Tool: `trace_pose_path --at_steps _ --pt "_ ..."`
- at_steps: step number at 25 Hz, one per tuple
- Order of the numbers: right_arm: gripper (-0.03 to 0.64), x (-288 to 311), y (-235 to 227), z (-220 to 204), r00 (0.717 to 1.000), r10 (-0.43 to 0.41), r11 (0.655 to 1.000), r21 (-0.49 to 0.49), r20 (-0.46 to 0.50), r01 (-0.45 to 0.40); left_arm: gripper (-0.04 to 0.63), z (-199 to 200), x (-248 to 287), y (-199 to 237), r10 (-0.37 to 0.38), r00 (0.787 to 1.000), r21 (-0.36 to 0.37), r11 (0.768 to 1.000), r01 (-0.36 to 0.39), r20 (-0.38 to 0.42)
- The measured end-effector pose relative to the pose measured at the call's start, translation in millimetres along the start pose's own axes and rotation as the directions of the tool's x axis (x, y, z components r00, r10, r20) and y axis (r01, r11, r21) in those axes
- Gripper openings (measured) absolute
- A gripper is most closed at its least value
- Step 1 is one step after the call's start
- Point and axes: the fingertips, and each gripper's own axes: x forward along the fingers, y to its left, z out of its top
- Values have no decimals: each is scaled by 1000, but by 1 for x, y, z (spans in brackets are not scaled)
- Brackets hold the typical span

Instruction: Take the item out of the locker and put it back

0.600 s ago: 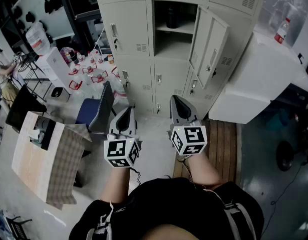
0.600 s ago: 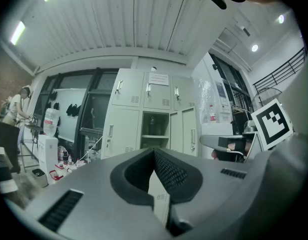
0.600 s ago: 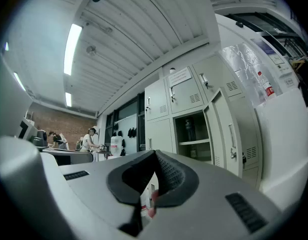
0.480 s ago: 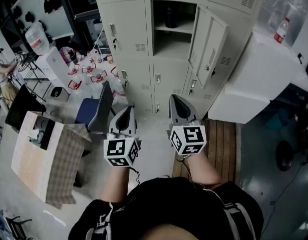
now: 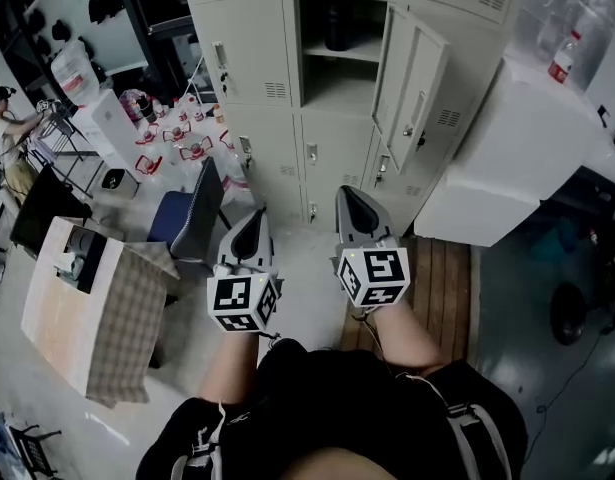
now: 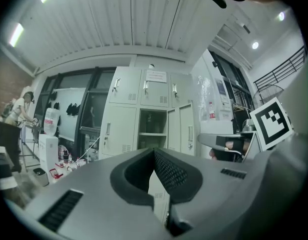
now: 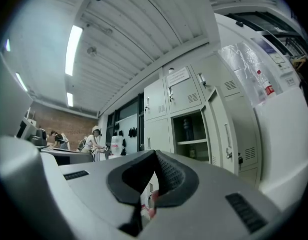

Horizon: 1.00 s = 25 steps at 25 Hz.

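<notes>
While the dark bottle [image 5: 336, 30] was seen on the top shelf of the open locker [image 5: 332, 88], taking it out was not yet started. The left gripper [image 5: 255, 218] and right gripper [image 5: 353, 200] were held well away, jaws pressed together, empty. One needed to be raised and opened next.

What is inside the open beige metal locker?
A dark bottle stands on the upper shelf of the beige metal locker. Anything below the shelf is too small to tell.
</notes>
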Motion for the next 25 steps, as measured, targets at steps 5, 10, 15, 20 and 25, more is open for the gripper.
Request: trace_pose_path --at_steps 5,10,15,20,25 --pt "17 4 -2 -1 1000 14 1000 -21 -2 -14 12 1 7 -3 7 1000 -2 1000 -7 7" --pt "17 19 -5 -1 1000 16 1000 -17 3 -16 12 -1 21 0 -1 1000 -6 1000 1 14" --pt "17 41 -16 -1 1000 -10 1000 -6 17 10 12 -1 49 7 -40 999 1 999 40 28" --pt "17 78 -32 -1 998 -54 998 -19 35 55 12 2 93 24 -83 995 10 997 82 47" --pt "17 127 -48 4 993 -107 993 -34 56 109 12 12 147 48 -138 988 12 990 137 64"
